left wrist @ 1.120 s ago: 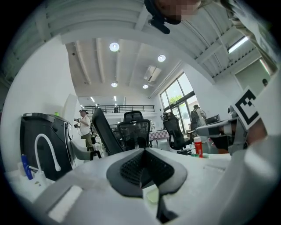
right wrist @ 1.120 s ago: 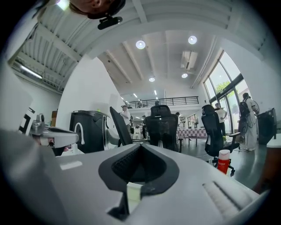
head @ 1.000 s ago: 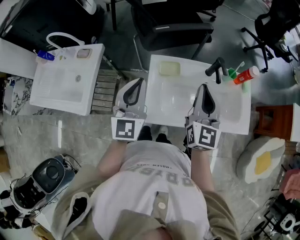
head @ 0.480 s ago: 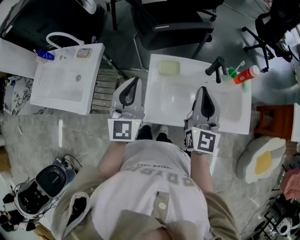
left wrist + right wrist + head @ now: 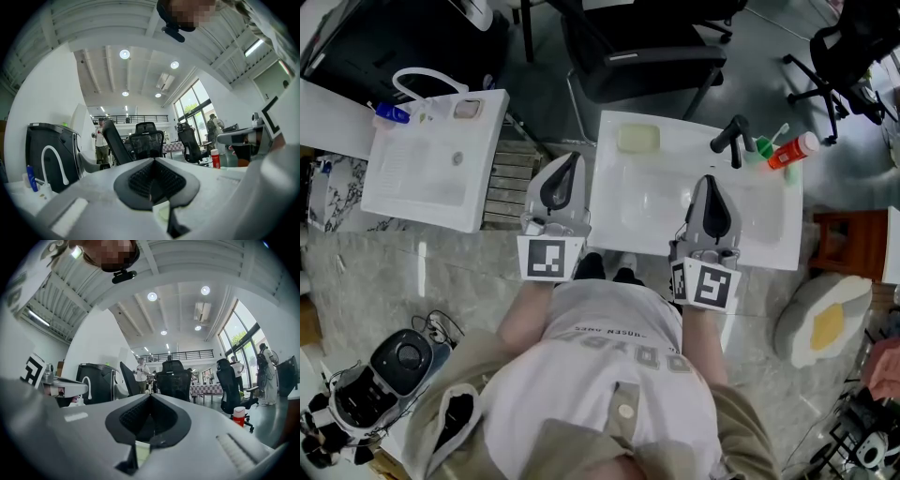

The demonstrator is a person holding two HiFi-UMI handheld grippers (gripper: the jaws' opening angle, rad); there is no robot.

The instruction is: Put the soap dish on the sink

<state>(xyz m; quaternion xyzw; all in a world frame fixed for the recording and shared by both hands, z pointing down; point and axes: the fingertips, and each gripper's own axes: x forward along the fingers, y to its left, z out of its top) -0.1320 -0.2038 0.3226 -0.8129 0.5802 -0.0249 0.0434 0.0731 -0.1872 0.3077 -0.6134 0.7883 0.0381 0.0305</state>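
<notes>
Left claw (image 5: 568,161) & right claw (image 5: 709,178) are both clenched tight, w/ nothing in them. Nothing much moved in the last sec. The soap dish (image 5: 638,138) sits on the sink (image 5: 769,239), far left corner. I think the job's done.

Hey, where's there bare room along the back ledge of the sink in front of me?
The sink's back ledge is bare between the soap dish and the black faucet. Its right corner is crowded: green container, red bottle.
</notes>
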